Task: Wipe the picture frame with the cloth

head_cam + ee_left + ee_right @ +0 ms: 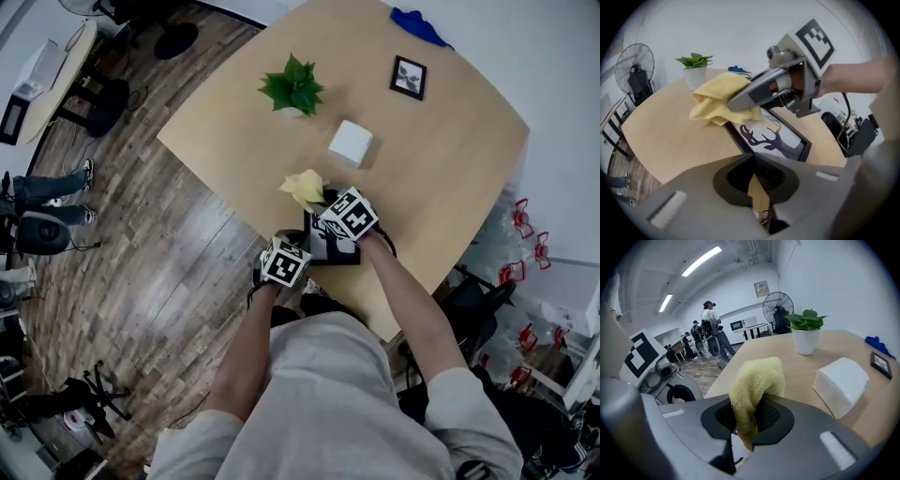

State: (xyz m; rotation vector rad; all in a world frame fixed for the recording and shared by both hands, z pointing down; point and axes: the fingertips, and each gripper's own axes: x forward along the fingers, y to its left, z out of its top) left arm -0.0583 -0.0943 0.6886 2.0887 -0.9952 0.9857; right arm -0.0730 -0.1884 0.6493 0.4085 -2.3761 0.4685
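Observation:
A black picture frame (pixel 336 248) (pixel 776 138) with a deer silhouette lies flat at the table's near edge. My right gripper (pixel 317 199) (pixel 736 101) (pixel 740 427) is shut on a yellow cloth (pixel 305 186) (pixel 717 101) (pixel 752 385). It holds the cloth on the frame's far corner. My left gripper (pixel 302 247) (pixel 753 161) sits at the frame's near corner with its tips together. A thin strip of tan shows in the hollow behind the tips. The corner itself is hidden under the jaws, so I cannot tell if they hold it.
Further out on the wooden table (pixel 450 169) stand a potted plant (pixel 293 87) (pixel 696 70), a white box (pixel 351 142) (pixel 841 385) and a small black frame (pixel 409 77). A blue cloth (pixel 417 25) lies at the far edge. A fan (pixel 633 70) and people (pixel 712 329) stand beyond.

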